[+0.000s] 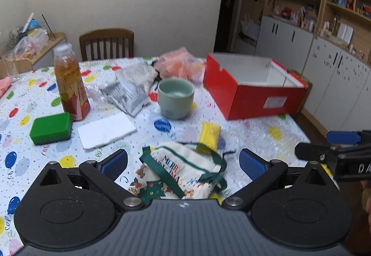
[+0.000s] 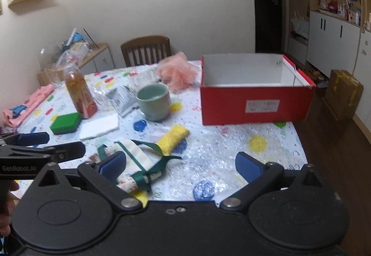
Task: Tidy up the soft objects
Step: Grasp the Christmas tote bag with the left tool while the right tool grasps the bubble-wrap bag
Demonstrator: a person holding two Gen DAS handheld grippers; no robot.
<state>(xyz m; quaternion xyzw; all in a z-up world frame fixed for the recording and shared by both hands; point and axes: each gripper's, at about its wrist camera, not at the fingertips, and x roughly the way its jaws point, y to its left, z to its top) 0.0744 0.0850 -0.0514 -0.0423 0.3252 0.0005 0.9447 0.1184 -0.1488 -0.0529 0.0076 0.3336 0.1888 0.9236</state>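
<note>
Both claws gape, holding nothing — left claw (image 1: 183, 163), right claw (image 2: 183, 164); one red box (image 2: 255, 103), two sponges.

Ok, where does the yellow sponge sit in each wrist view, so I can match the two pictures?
Left wrist view: the yellow sponge lies centre, just beyond the Christmas cloth bag, between the open tool's pads.
Right wrist view: the yellow sponge lies centre-left, touching the bag's green straps, angled toward the red box.
Shared landmark: the green cup, behind the sponge in both.
</note>
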